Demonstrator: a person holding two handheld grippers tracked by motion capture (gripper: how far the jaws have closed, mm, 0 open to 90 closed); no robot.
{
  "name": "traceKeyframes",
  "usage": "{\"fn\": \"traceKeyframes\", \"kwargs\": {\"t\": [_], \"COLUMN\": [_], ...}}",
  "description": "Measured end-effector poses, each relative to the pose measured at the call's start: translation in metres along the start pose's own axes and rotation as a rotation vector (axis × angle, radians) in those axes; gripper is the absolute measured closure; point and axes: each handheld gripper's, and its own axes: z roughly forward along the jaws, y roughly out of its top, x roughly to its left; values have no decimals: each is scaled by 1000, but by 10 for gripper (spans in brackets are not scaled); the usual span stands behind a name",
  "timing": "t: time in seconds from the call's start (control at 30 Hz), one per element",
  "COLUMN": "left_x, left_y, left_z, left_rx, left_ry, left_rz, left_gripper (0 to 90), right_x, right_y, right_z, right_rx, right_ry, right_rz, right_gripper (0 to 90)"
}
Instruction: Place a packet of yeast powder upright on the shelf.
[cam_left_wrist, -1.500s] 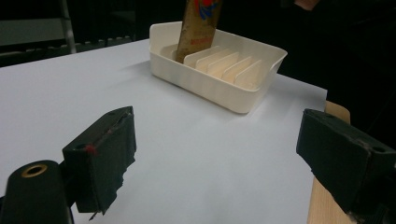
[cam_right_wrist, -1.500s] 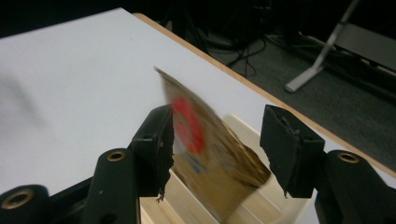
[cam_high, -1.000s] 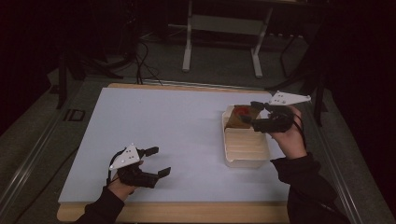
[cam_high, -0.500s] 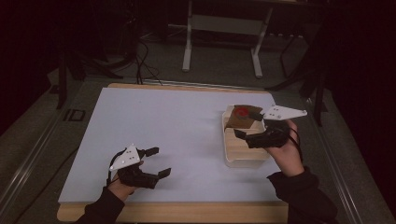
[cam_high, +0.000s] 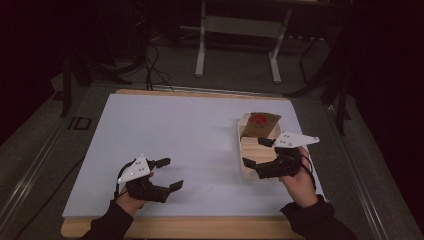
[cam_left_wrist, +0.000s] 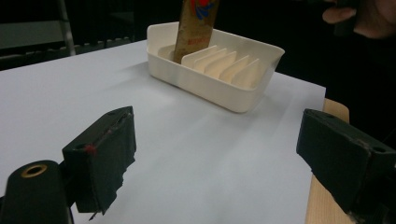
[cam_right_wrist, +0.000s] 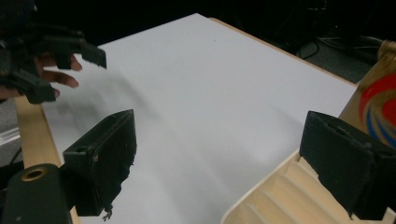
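Dim room, white-topped table (cam_high: 200, 145) with a pale wooden edge along the near side. At the near left, left hand-held gripper (cam_high: 167, 174) low over the white surface, jaws spread wide with nothing between them, grey three-cornered plate on top, hand gripping it from below. At the right, cream slotted tray (cam_high: 248, 165) lying on the table, upright dividers forming a row of narrow slots. In the farthest slot, brown card packet (cam_high: 261, 124) with a red and blue swirl mark, standing upright and leaning slightly against the tray's back wall. Right hand-held gripper (cam_high: 257, 152) over the near half of the tray, jaws parted and released, holding nothing, near the packet but not touching it. From the left gripper view, tray (cam_left_wrist: 224, 79) ahead and well apart, packet (cam_left_wrist: 195, 28) rising from its far end. From the right gripper view, tray rim and dividers just below the right-hand jaw, packet (cam_right_wrist: 378, 102) at the right edge, other gripper (cam_right_wrist: 65, 70) far off at upper left.
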Motion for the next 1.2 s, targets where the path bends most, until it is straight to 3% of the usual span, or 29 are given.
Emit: {"fn": "traceKeyframes", "kwargs": {"t": [0.07, 0.27, 0.47, 0.77, 0.93, 1.2], "left_x": [0, 0, 0, -2, -1, -2], "left_y": [0, 0, 0, 0, 0, 0], "left_z": [0, 1, 0, 2, 1, 1], "left_rx": [3, 5, 2, 5, 8, 5], "left_ry": [1, -2, -2, -8, -4, -4], "left_rz": [4, 2, 2, 6, 5, 6], "left_gripper": [128, 128, 128, 128, 128, 128], "right_x": [3, 12, 20, 32, 39, 38], "right_y": [-6, -19, -31, -45, -51, -65], "right_z": [1, 6, 5, 0, -4, -8], "right_rx": [0, 38, 35, 44, 65, 24], "right_ry": [19, 18, 39, 50, 36, 19], "right_rz": [9, -11, 13, 10, -23, -19], "right_gripper": [115, 128, 129, 135, 134, 137]}}
